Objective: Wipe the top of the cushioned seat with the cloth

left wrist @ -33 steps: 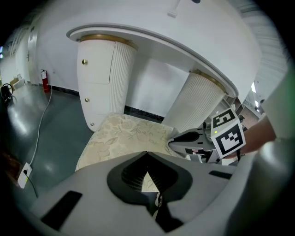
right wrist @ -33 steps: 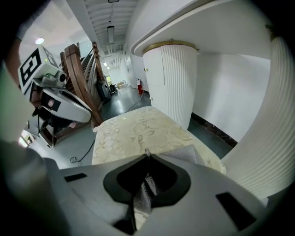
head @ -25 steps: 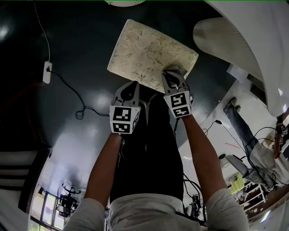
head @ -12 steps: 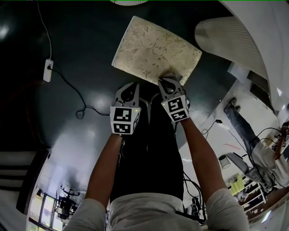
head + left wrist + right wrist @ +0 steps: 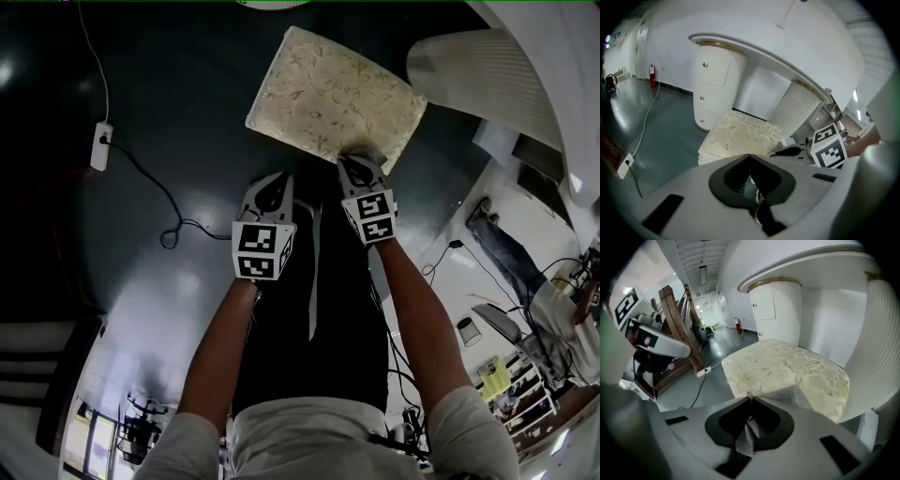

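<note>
Found dark, glossy floor [image 5: 141, 112] filling most of the head view. Noted a white curved desk with fluted sides [image 5: 487, 66] at upper right, close behind the seat. Saw the square, cream, leaf-patterned cushioned seat [image 5: 333, 94] at upper centre, top face bare apart from its near corner. Judged it padded and yielding under pressure, yet likely steady enough to stay put under a wipe, so no need to take hold of it.

Found the right claw [image 5: 361, 161] at that near corner, lower right of the seat in the head view, pinched tight on the small grey woven cloth [image 5: 787, 395]. Saw, in the right gripper view, one fold bunched up between the pressed pads and the rest lying flat on the seat's front edge. Judged the cloth light, limp and prone to crumple or drag. Best gripped by a gathered fold, as here, with the free part kept flat against the fabric.

Found the left claw [image 5: 272, 187] lower, at centre, over the floor short of the seat, jaws pressed together with nothing between. Noted a white power strip [image 5: 99, 148] with its dark cable at far left.
</note>
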